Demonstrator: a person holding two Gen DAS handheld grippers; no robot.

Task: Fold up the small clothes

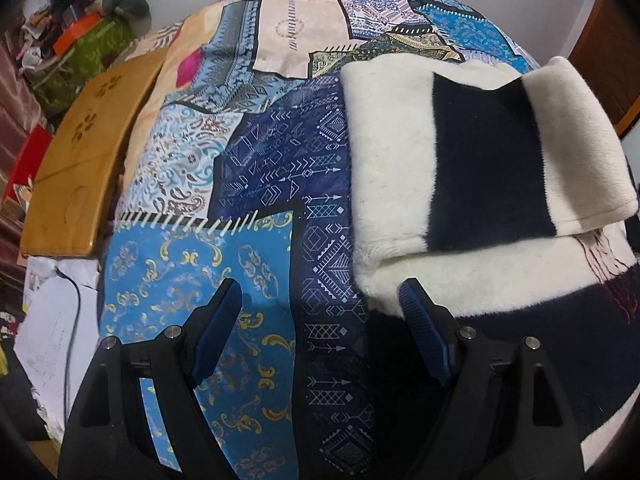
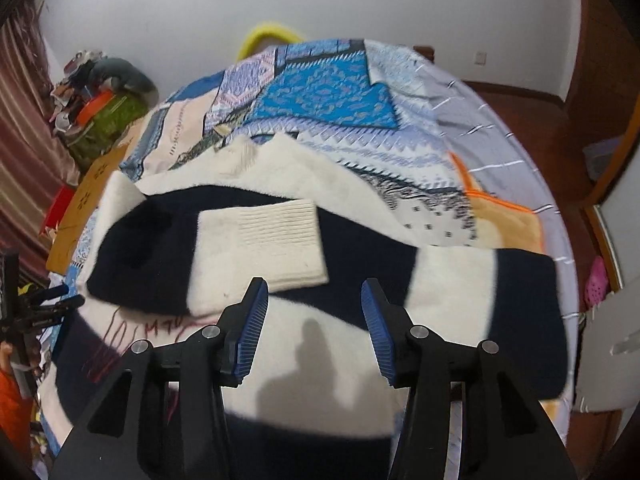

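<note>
A fuzzy cream and navy striped sweater (image 1: 484, 160) lies on the patterned bedspread (image 1: 248, 152). One sleeve is folded across its body, and its ribbed cream cuff (image 2: 276, 240) lies on a navy band. Red stitching shows near the sweater's left side (image 2: 160, 328). My left gripper (image 1: 320, 296) is open just above the bed at the sweater's left edge. Its right finger (image 1: 420, 312) is over the cream hem and its left one is over bare bedspread. My right gripper (image 2: 315, 292) is open above the sweater body (image 2: 360, 340), just below the cuff, with nothing between its pads.
A wooden board (image 1: 80, 160) and loose papers (image 1: 52, 320) lie off the bed's left side. A clutter pile with a green box (image 1: 92, 48) stands at the back left. A yellow ring (image 2: 268, 34) peeks over the far edge. Wood floor (image 2: 520, 120) and a pink shoe (image 2: 596, 284) are to the right.
</note>
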